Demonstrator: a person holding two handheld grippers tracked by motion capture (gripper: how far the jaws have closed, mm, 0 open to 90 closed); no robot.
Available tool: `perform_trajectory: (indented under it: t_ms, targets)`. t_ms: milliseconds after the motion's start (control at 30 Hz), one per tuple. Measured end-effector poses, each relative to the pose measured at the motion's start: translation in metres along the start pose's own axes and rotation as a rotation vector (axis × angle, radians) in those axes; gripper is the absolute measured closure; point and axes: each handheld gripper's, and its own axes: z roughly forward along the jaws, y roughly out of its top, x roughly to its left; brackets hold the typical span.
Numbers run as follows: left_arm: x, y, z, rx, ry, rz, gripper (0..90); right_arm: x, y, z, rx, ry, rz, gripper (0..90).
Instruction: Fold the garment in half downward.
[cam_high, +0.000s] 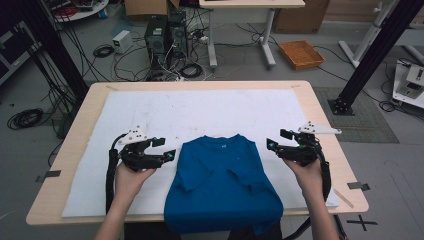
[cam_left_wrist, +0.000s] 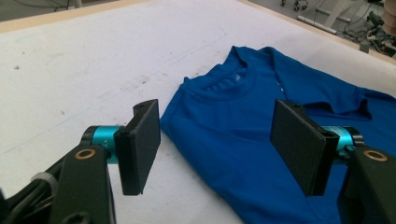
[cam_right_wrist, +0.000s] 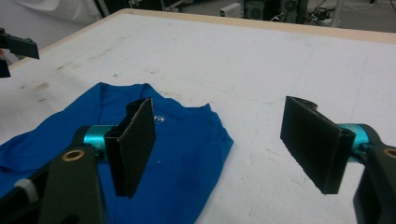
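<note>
High view has the blue t-shirt (cam_high: 220, 182) lying face up in the middle of the near half of the table, collar pointing away from the person, both sleeves already tucked in over the chest, and the bottom hem hanging off the near edge. It sits on a white mat (cam_high: 200, 112) that covers most of the wooden table (cam_high: 75, 137). The left gripper (cam_high: 169, 148) hovers just beside the shirt's left shoulder and the right gripper (cam_high: 275, 140) just beside the right shoulder, neither touching cloth as far as I can tell. Jaws on both are spread wide apart with nothing between them, which the gripper views show pretty clearly. My guess is the shirt is light and floppy, so it'll sag and slide rather than hold a shape, and a one-sided pull would drag the fold crooked. I'd pinch it at the two shoulder corners, close to the collar (cam_left_wrist: 224, 81), grabbing all layers at once so the tucked sleeves don't fall back out. Beyond the table there's a floor full of cables and an orange tray (cam_high: 301, 54).
</note>
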Motion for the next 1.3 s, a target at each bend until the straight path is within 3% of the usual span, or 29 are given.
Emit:
perform_trajectory:
  t_ms: [167,233,367,467,500,533,567,633,800,867,933,967,1000,1033,1133,1200,1233,1267,1300]
  targets:
    - [0.015,-0.002,0.013,0.035,0.005,-0.106,38.7,-0.006,-0.003,0.015,0.026,-0.023,0.02,35.4]
    - [0.018,-0.003,0.017,0.049,0.004,-0.118,41.4,-0.008,-0.006,0.022,0.049,-0.035,0.025,38.2]
    - [0.023,-0.006,0.04,0.107,-0.005,-0.189,45.1,-0.014,-0.013,0.033,0.08,-0.056,0.063,43.4]
    - [0.022,-0.007,0.047,0.141,0.004,-0.195,48.4,-0.016,-0.017,0.039,0.106,-0.048,0.085,45.9]
    - [0.023,-0.008,0.052,0.16,0.0,-0.22,49.1,-0.016,-0.02,0.045,0.134,-0.039,0.099,47.7]
    - [0.023,-0.008,0.052,0.16,0.0,-0.22,50.9,-0.016,-0.02,0.045,0.134,-0.039,0.099,47.7]
    - [0.023,-0.009,0.054,0.167,0.001,-0.226,51.0,-0.016,-0.024,0.052,0.182,-0.03,0.114,49.9]
    - [0.023,-0.011,0.058,0.184,0.012,-0.237,51.0,-0.016,-0.027,0.058,0.212,-0.04,0.119,52.0]
    - [0.021,-0.014,0.068,0.206,-0.001,-0.239,51.0,-0.014,-0.032,0.067,0.242,-0.038,0.113,52.5]
    - [0.018,-0.015,0.07,0.214,0.002,-0.228,51.0,-0.011,-0.033,0.072,0.256,-0.039,0.089,54.6]
    - [0.015,-0.015,0.073,0.234,0.005,-0.206,60.6,-0.008,-0.035,0.078,0.284,-0.051,0.071,58.5]
    - [0.014,-0.016,0.074,0.25,0.013,-0.19,60.6,-0.006,-0.035,0.08,0.296,-0.052,0.054,64.4]
    - [0.013,-0.017,0.075,0.261,0.019,-0.172,66.9,-0.005,-0.036,0.082,0.304,-0.064,0.03,68.9]
    - [0.012,-0.017,0.074,0.258,0.039,-0.149,79.5,-0.002,-0.035,0.082,0.298,-0.064,0.0,81.9]
    - [0.014,-0.019,0.07,0.242,0.056,-0.163,84.6,-0.002,-0.035,0.08,0.288,-0.085,-0.019,87.2]
    - [0.015,-0.019,0.069,0.247,0.056,-0.169,84.7,-0.004,-0.034,0.076,0.274,-0.103,-0.006,86.1]
    - [0.015,-0.019,0.069,0.248,0.068,-0.178,69.3,-0.009,-0.033,0.072,0.253,-0.088,0.018,74.7]
    - [0.016,-0.018,0.068,0.233,0.08,-0.2,69.3,-0.009,-0.033,0.072,0.253,-0.088,0.018,74.7]
    - [0.018,-0.017,0.067,0.206,0.076,-0.216,59.0,-0.011,-0.03,0.069,0.22,-0.07,0.021,72.0]
